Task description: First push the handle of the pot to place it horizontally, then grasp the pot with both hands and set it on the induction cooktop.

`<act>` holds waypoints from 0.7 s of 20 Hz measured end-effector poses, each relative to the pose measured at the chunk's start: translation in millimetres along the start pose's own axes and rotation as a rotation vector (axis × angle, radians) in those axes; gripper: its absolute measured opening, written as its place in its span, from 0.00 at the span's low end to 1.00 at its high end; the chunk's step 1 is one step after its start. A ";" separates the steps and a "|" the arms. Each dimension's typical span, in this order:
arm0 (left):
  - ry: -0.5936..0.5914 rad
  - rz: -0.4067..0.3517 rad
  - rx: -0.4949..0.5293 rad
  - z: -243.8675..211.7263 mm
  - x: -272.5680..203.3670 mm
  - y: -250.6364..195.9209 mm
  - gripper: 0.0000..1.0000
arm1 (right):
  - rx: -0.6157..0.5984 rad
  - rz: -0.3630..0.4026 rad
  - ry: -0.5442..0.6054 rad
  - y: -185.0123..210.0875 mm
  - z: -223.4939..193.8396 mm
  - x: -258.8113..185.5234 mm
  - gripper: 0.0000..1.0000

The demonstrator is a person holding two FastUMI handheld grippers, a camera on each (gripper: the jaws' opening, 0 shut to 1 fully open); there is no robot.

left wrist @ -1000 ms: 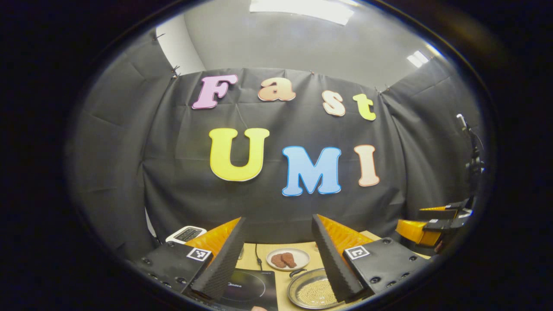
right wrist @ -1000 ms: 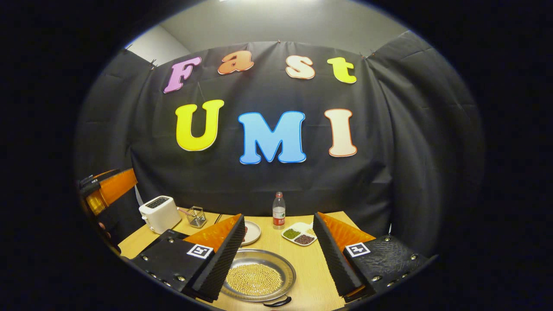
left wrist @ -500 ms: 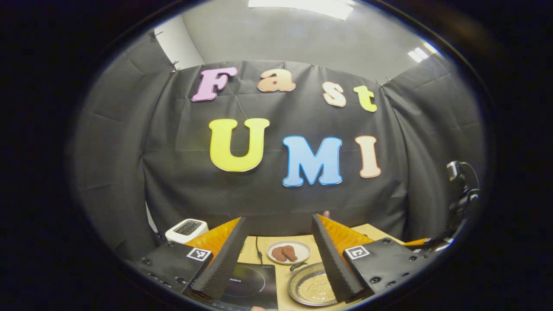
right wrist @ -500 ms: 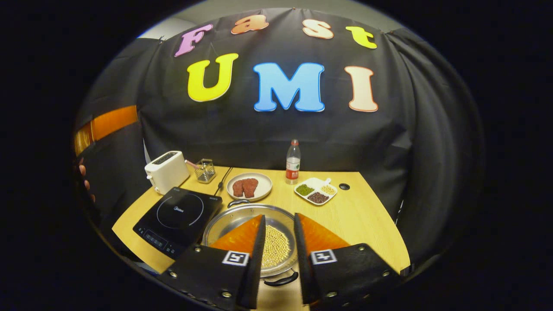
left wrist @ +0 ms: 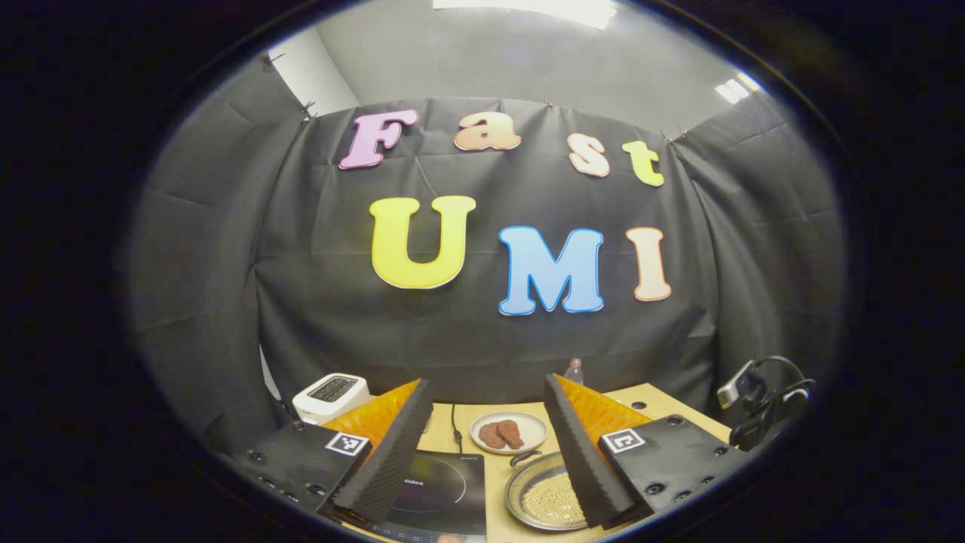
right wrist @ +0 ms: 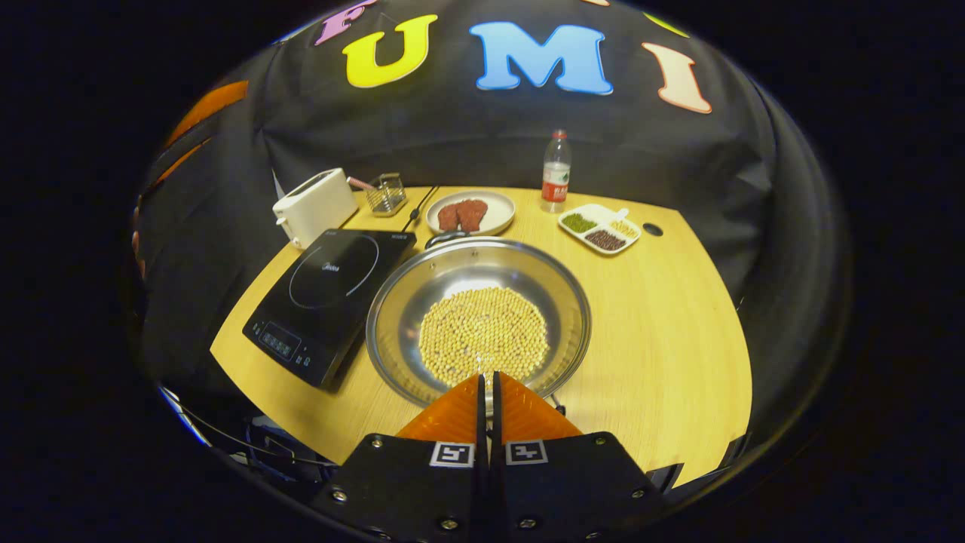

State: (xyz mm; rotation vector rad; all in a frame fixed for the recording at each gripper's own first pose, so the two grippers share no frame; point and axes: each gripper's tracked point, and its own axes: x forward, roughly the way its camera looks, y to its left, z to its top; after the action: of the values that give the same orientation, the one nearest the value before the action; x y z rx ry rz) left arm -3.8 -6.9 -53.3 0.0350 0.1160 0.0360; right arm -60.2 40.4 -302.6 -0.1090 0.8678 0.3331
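A steel pot point(right wrist: 479, 317) holding yellow beans stands on the wooden table point(right wrist: 663, 324), right of the black induction cooktop point(right wrist: 332, 294). Its far handle point(right wrist: 446, 237) points toward the back wall. The near handle lies mostly hidden under my right gripper point(right wrist: 486, 379), which is shut, its tips meeting just above the pot's near rim with nothing seen between them. My left gripper point(left wrist: 482, 452) hangs open and higher up, with the cooktop point(left wrist: 445, 490) and the pot point(left wrist: 546, 498) low between its fingers.
Behind the cooktop stand a white toaster point(right wrist: 313, 207) and a small wire basket point(right wrist: 386, 192). A plate of meat point(right wrist: 470, 213), a water bottle point(right wrist: 556, 170) and a divided dish point(right wrist: 599, 228) line the back. A black device with a cable point(left wrist: 761, 400) shows at the right.
My right gripper went from wide open to shut and tipped down over the pot's near rim. The left gripper view drifted slightly and stays open.
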 end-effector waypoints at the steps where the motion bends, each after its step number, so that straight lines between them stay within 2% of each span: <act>1: 0.004 0.001 -0.001 -1.9 -0.2 -0.6 0.94 | 0.002 0.021 0.035 5.5 -9.6 1.9 0.01; 3: 0.011 0.001 0.000 -4.7 1.6 -1.4 0.99 | 0.017 0.058 0.099 15.2 -27.5 6.8 0.01; 6: 0.020 -0.001 -0.001 -8.1 1.7 -1.9 0.94 | 0.039 0.094 0.182 25.2 -47.6 14.9 0.01; 7: 0.023 -0.002 -0.001 -10.7 0.0 -3.1 0.99 | 0.049 0.103 0.202 28.5 -53.0 18.2 0.01; 10: 0.032 -0.003 -0.001 -13.4 0.5 -2.9 0.94 | 0.056 0.096 0.255 30.3 -64.8 29.4 0.01; 11: 0.034 -0.003 -0.001 -13.9 0.6 -3.3 0.99 | 0.056 0.091 0.266 29.1 -69.5 32.6 0.01; 14: 0.036 0.005 0.003 -14.0 0.2 -0.4 0.96 | 0.066 0.073 0.287 23.3 -76.8 40.1 0.01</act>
State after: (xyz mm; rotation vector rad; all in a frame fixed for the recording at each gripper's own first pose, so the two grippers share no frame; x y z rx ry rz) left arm -5.2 -6.9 -67.3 0.0377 0.1517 0.0413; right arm -99.9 54.5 -381.7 -0.0647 1.1683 0.3626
